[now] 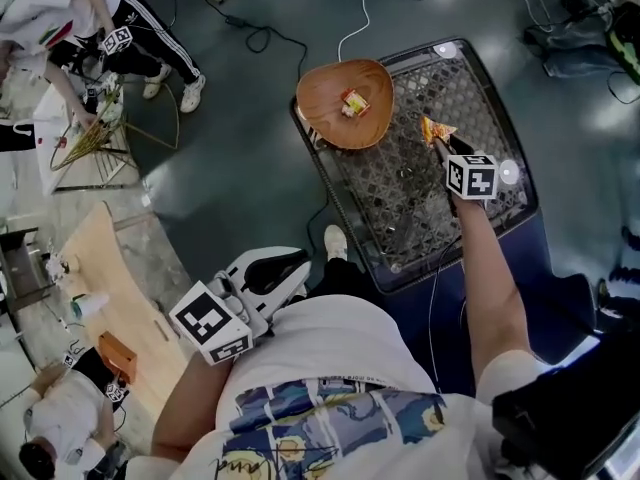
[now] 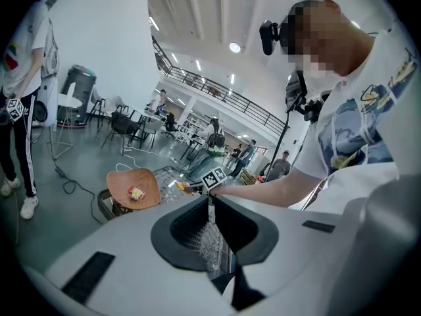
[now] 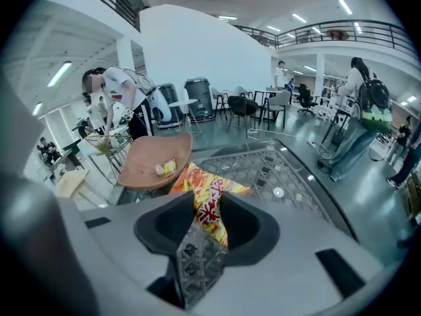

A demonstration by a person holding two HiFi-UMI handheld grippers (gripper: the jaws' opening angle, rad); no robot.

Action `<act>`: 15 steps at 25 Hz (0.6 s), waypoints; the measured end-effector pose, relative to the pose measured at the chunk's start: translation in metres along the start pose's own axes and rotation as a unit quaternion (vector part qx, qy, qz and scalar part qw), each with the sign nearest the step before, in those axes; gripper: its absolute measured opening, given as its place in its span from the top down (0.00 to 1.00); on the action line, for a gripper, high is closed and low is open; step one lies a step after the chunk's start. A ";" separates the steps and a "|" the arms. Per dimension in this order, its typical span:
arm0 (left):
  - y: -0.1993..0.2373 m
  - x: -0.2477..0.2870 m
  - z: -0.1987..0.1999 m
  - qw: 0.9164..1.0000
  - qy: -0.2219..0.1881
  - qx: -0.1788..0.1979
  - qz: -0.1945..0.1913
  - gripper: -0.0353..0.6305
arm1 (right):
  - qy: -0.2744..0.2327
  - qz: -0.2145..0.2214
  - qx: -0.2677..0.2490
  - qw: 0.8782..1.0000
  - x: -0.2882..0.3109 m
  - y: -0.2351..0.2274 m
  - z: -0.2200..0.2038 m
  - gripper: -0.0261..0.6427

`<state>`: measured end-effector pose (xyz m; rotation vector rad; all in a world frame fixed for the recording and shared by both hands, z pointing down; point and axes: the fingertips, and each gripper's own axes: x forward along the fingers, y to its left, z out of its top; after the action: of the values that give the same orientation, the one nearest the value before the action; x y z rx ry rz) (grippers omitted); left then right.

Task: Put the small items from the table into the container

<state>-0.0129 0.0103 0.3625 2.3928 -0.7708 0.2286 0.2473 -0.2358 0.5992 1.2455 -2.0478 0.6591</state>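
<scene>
A brown wooden bowl (image 1: 325,118) sits on the far left corner of the black mesh table (image 1: 420,218), with a small yellow packet (image 1: 354,102) inside it. My right gripper (image 1: 438,140) hangs above the table just right of the bowl, shut on an orange and yellow snack packet (image 1: 437,129). In the right gripper view that packet (image 3: 208,199) stands pinched between the jaws, the bowl (image 3: 141,160) just beyond it. My left gripper (image 1: 298,271) stays low by my waist, off the table, jaws together with nothing in them (image 2: 210,206).
Cables (image 1: 370,8) trail over the grey floor beyond the table. A person (image 1: 90,28) bends over a wire rack (image 1: 95,143) at the far left. A wooden bench (image 1: 110,308) with small things runs along the near left. My shoe (image 1: 335,240) is by the table's near edge.
</scene>
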 end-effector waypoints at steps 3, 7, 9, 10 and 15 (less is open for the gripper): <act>0.002 -0.010 0.000 1.000 -0.007 -0.005 0.007 0.93 | -0.011 0.028 -0.027 0.999 0.006 0.035 0.029 0.76; 0.004 -0.021 -0.005 1.000 -0.017 -0.010 0.022 0.93 | -0.018 0.066 -0.054 0.996 0.021 0.076 0.054 0.76; 0.005 -0.023 -0.008 0.999 -0.020 -0.011 0.029 0.93 | -0.020 0.080 -0.064 0.995 0.030 0.091 0.060 0.76; 0.006 -0.024 -0.009 0.999 -0.021 -0.013 0.033 0.93 | -0.019 0.086 -0.069 0.994 0.034 0.097 0.062 0.76; 0.017 -0.034 -0.008 0.998 -0.030 -0.023 0.053 0.93 | 0.001 0.116 -0.103 0.988 0.063 0.132 0.070 0.76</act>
<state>-0.0504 0.0208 0.3659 2.3282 -0.9229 0.1802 0.0879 -0.2655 0.5878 0.8982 -2.2163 0.5347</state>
